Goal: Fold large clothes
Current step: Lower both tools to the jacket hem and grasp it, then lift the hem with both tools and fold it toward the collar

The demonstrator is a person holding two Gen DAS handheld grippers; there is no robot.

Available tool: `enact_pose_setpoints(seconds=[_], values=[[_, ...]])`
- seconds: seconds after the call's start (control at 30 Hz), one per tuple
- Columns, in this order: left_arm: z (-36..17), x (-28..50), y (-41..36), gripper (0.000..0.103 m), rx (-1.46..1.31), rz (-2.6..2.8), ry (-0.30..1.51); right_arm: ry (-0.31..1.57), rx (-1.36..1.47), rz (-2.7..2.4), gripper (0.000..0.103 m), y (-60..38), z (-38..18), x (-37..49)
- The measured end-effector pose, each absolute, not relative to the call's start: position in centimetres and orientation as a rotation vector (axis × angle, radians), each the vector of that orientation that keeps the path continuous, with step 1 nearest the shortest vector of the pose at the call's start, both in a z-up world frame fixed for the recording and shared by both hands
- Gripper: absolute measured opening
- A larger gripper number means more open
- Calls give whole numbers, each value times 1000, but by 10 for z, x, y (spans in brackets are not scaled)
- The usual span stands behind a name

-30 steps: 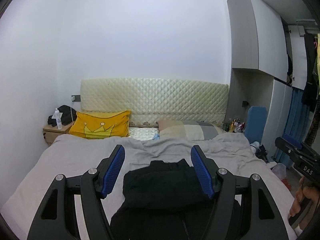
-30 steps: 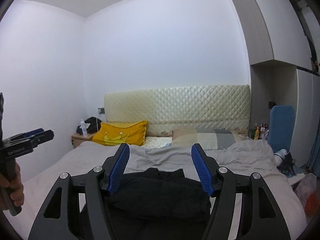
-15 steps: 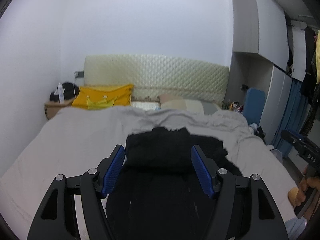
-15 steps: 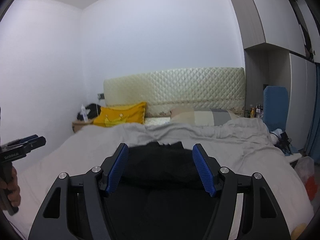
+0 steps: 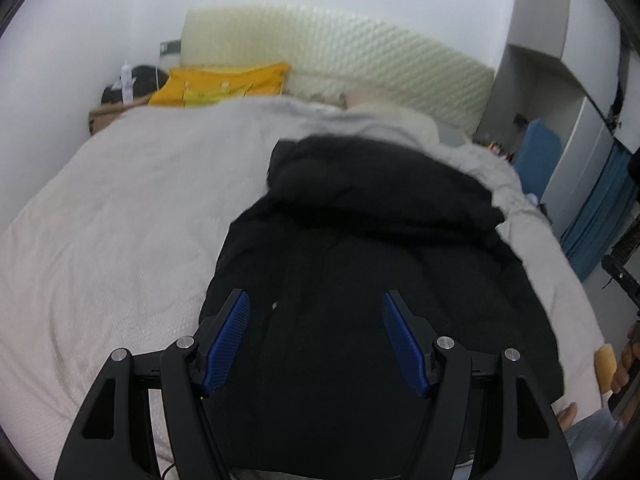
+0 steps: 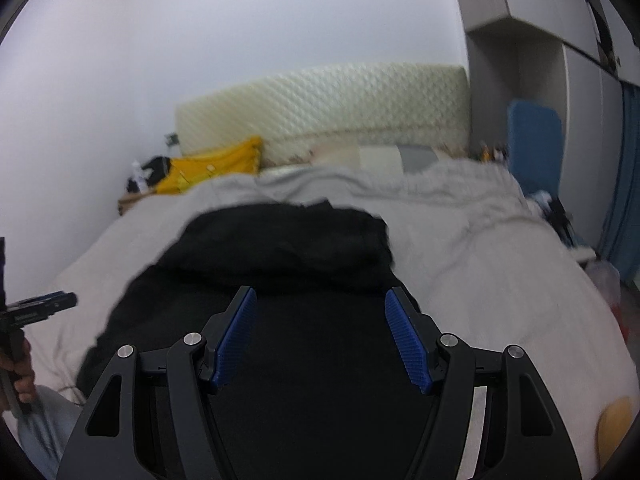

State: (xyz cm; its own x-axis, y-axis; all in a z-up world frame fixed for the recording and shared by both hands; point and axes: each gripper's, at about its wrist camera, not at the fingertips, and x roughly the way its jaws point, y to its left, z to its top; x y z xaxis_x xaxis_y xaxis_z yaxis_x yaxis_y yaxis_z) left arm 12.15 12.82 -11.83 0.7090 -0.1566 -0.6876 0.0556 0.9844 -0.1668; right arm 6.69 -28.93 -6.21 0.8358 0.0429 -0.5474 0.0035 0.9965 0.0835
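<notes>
black garment [image 5: 360, 264], near hem cut off

A black garment [image 5: 380, 272] lies spread on the bed, far end bunched.

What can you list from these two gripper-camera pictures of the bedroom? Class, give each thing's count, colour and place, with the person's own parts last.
large black garment: one, black, spread on the bed below both grippers.
pale grey bedspread: one, light grey, covering the bed.
yellow pillow: one, yellow, at the bed's head, left.
quilted cream headboard: one, cream, against the wall.
blue upright panel: one, blue, right of the bed.
left gripper: one, black with blue pads, open.
right gripper: one, black with blue pads, open.
</notes>
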Motion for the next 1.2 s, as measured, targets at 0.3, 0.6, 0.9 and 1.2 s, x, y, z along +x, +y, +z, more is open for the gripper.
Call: enact_pose_setpoints(seconds=[0.3, 0.6, 0.9, 1.2], values=[[-148, 157, 145, 69, -192, -95, 912, 799, 191, -81, 65, -349, -110, 97], [-179, 172, 167, 69, -334, -87, 1034, 990, 364, -58, 66, -388, -162, 107], [-199, 183, 183, 73, -405, -20, 1118, 1144, 641, 24, 83, -413, -203, 106], [-207, 192, 181, 74, -356, 51, 1156, 1207, 915, 211, 85, -411, -226, 103]])
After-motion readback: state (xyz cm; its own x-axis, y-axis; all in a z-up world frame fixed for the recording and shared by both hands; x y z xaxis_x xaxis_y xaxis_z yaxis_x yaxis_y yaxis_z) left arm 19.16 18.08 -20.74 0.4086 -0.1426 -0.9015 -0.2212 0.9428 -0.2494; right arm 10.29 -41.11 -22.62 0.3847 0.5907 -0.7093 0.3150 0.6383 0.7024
